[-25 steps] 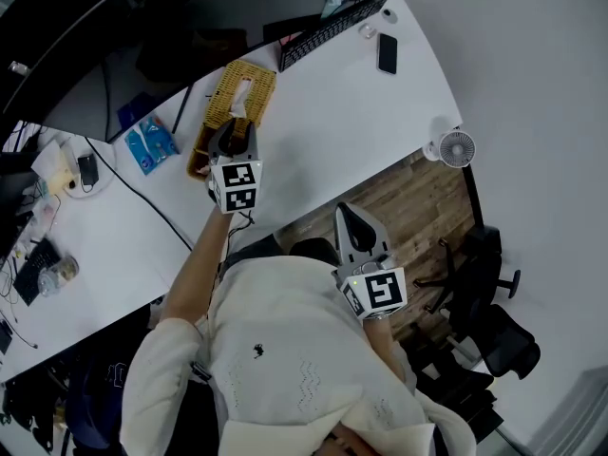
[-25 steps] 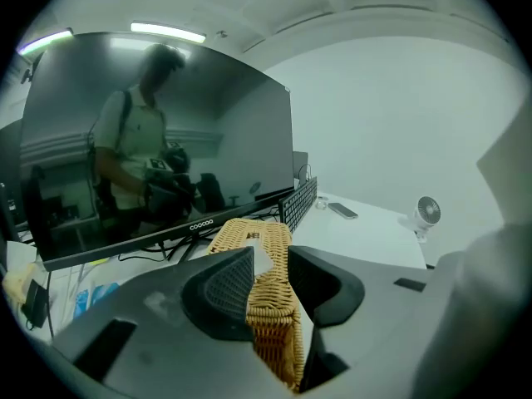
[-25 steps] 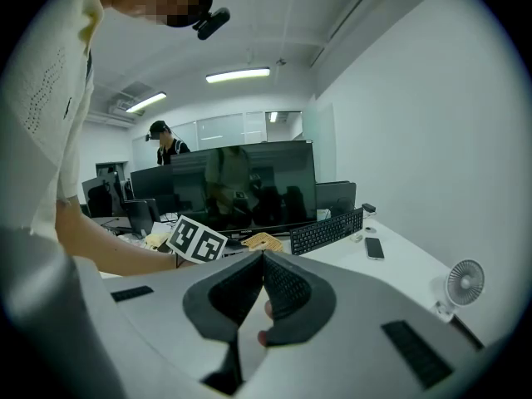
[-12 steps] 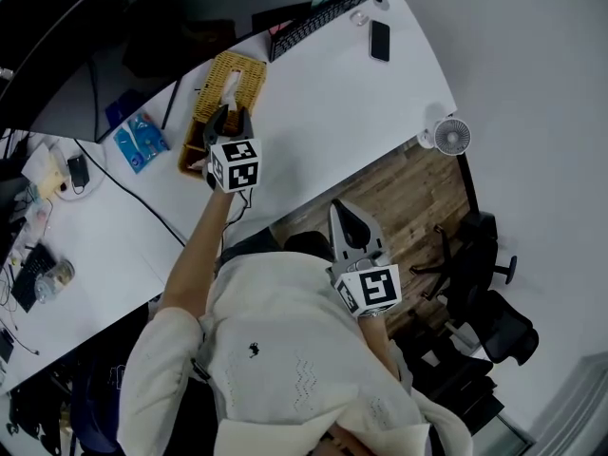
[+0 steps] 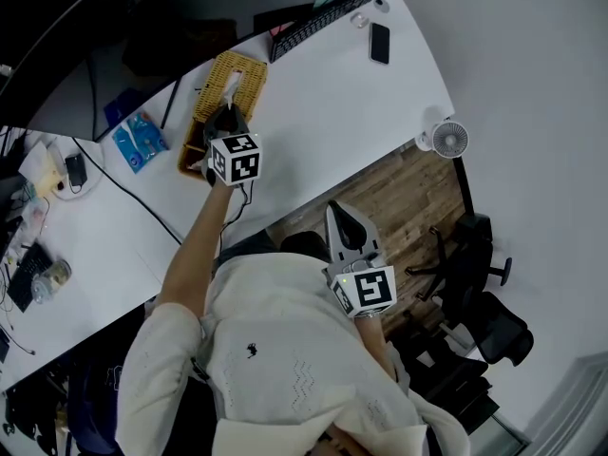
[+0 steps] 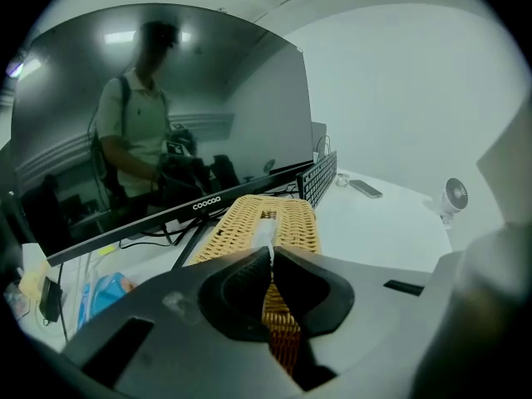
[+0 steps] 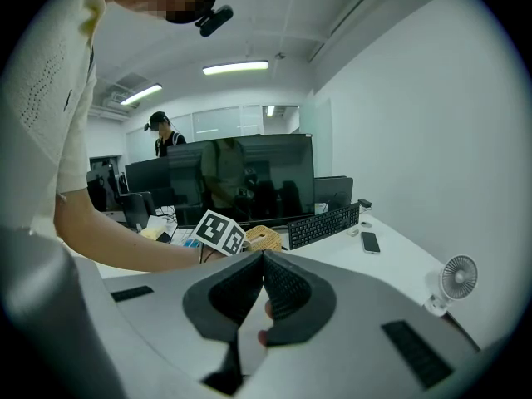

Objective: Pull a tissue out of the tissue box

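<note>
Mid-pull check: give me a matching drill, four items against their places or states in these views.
1. left tool
2. right tool
3. phone
4. desk fan

a. lies flat near the keyboard
b. shut, holding nothing
c. shut on the tissue of the wicker tissue box
d. stands at the desk edge

Pairs: 1-c, 2-b, 3-a, 4-d.

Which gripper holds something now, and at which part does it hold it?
The left gripper is shut on the tissue, pinching the end that stands out of the woven tissue box. The right gripper is shut on nothing.
</note>
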